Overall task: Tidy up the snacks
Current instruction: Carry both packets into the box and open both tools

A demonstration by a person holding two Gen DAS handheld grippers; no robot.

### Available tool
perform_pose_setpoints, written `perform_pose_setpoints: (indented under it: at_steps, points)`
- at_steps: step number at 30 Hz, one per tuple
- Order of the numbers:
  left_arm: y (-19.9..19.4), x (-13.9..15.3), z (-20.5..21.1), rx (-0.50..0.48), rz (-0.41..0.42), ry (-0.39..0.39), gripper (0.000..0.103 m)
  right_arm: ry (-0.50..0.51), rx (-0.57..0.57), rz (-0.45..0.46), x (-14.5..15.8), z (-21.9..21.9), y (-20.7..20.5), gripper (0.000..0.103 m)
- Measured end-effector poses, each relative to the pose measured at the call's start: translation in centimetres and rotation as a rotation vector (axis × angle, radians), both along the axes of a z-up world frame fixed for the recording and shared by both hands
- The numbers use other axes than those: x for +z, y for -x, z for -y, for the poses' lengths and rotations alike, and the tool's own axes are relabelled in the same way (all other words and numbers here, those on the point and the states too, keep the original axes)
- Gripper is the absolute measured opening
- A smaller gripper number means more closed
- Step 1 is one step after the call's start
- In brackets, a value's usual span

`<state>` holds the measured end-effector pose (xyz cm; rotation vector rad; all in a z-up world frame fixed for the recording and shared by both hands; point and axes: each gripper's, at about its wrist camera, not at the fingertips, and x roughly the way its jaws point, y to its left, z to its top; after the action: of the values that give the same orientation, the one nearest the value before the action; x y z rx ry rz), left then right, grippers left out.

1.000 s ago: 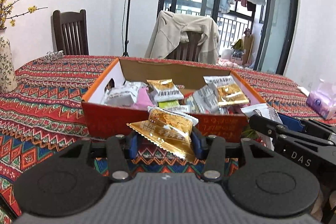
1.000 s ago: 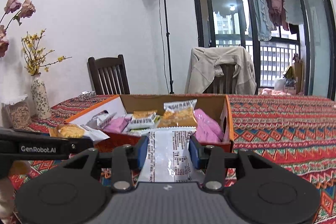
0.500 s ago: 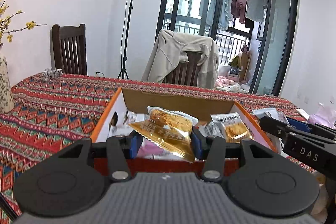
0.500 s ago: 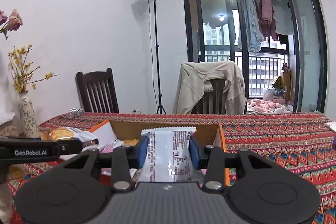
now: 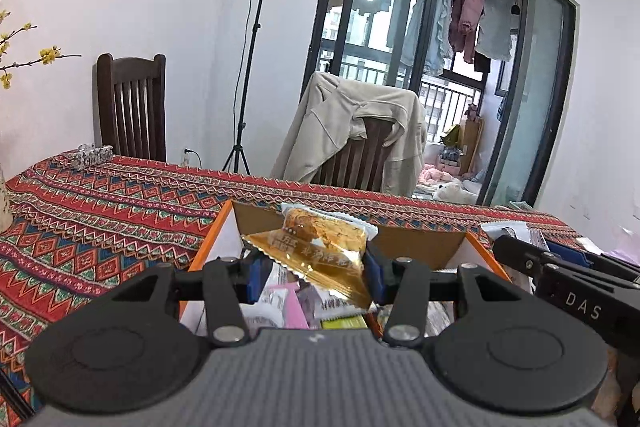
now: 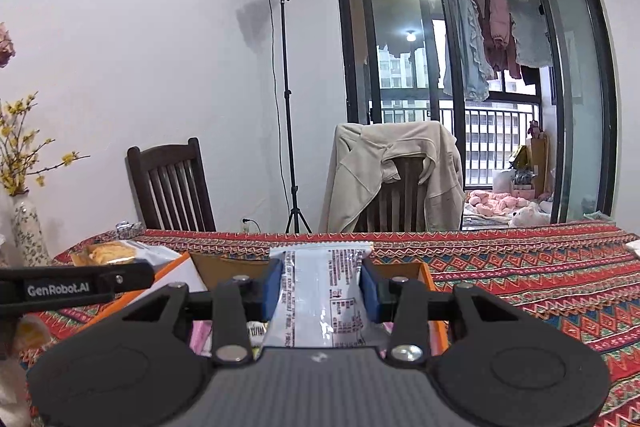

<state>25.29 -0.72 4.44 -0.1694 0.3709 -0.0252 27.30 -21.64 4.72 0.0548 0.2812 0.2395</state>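
Cardboard box (image 5: 420, 247) now sits lower beneath both raised tongs' packets.

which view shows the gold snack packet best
The left wrist view: the gold foil snack packet sits centre frame, clamped between the left hand-held gripper's blue pads, print and pastry visible. The right wrist view catches only its end at the left edge, above that gripper's black finger.

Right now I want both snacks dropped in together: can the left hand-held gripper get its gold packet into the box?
Probably yes. The left hand-held gripper holds the gold packet above the open box, nothing blocking; the right hand-held gripper sits alongside.
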Motion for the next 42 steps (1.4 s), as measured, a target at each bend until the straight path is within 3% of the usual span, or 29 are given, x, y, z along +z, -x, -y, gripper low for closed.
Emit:
perform_pose_setpoints:
  at_steps: [11, 22, 23, 24, 25, 26, 27, 42]
  points:
    - [-2.8, -2.4, -1.3, 0.045, -0.01, -0.002, 0.049, -0.025, 0.005, -0.034, -2.7, -1.0, -3.5, 0.04]
    - [-2.9, -3.6, -1.6, 0.05, -0.013, -0.022, 0.052, -0.019, 0.02, -0.068, -3.8, -0.9, -3.9, 0.044]
    - [-2.8, -3.5, -1.6, 0.055, -0.005, -0.021, 0.057, -0.02, 0.015, -0.065, -3.9, -0.8, -3.9, 0.055]
    - [-2.6, -3.4, -1.7, 0.06, 0.003, -0.018, 0.074, -0.025, 0.013, -0.065, -3.9, -0.7, -3.9, 0.075]
    - [-2.4, -3.3, -1.8, 0.07, 0.013, -0.013, 0.092, -0.032, 0.012, -0.063, -3.9, -0.5, -3.8, 0.085]
    - [-2.2, -3.2, -2.0, 0.084, 0.027, -0.006, 0.098, -0.041, 0.01, -0.058, -3.9, -0.4, -3.7, 0.101]
    - [-1.8, -3.1, -2.2, 0.096, 0.047, 0.001, 0.103, -0.048, 0.008, -0.057, -3.9, -0.3, -3.6, 0.103]
    - [-0.3, -1.0, -2.3, 0.097, 0.063, 0.021, 0.103, -0.016, -0.042, -0.07, -2.9, -0.3, -3.0, 0.103]
